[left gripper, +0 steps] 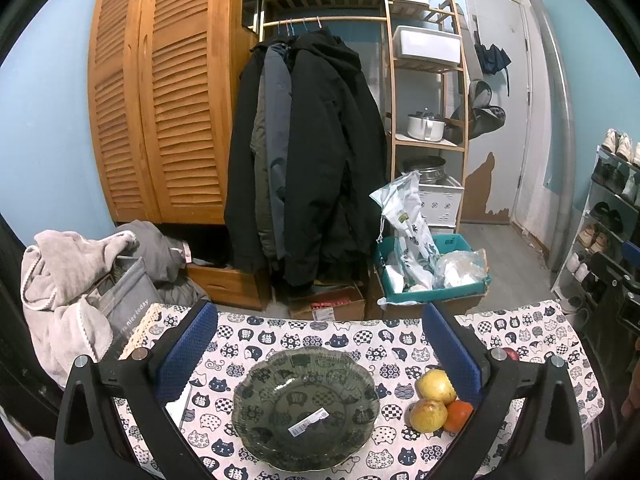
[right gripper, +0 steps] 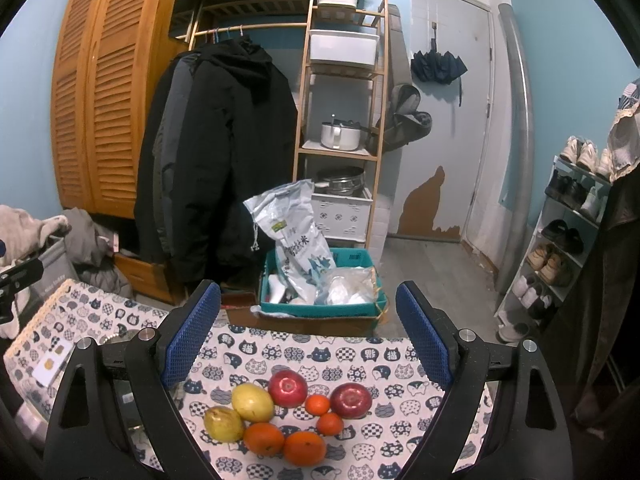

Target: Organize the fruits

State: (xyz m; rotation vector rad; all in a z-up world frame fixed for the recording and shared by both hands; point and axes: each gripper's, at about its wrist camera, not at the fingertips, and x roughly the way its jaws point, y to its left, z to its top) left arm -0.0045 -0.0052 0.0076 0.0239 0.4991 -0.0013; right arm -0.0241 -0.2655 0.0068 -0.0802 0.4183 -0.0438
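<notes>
On the cat-print tablecloth sits a dark glass plate with a scalloped rim, a white barcode sticker lying inside it. The left gripper hangs above the plate with its blue-padded fingers spread wide apart and nothing between them; the plate shows in the gap. Just to the right of the plate, in the left wrist view, lie two yellow pears touching each other and an orange against them, partly hidden by the right-hand finger. A sliver of red behind that finger is probably an apple, though too little shows to be sure.

The right gripper is likewise open, its pads well apart and empty, hovering over the cluster of fruit. In its view the pile lies between the fingers: two red apples, two yellow pears, two large oranges at the near edge, and two small tangerines between the apples and oranges. The pears touch each other and the nearest orange; the tangerines sit just beside the right-hand apple.

Beyond the table stand a teal crate holding bags, dark coats on a rail, a wooden shelf with pots, and a louvred wardrobe.
</notes>
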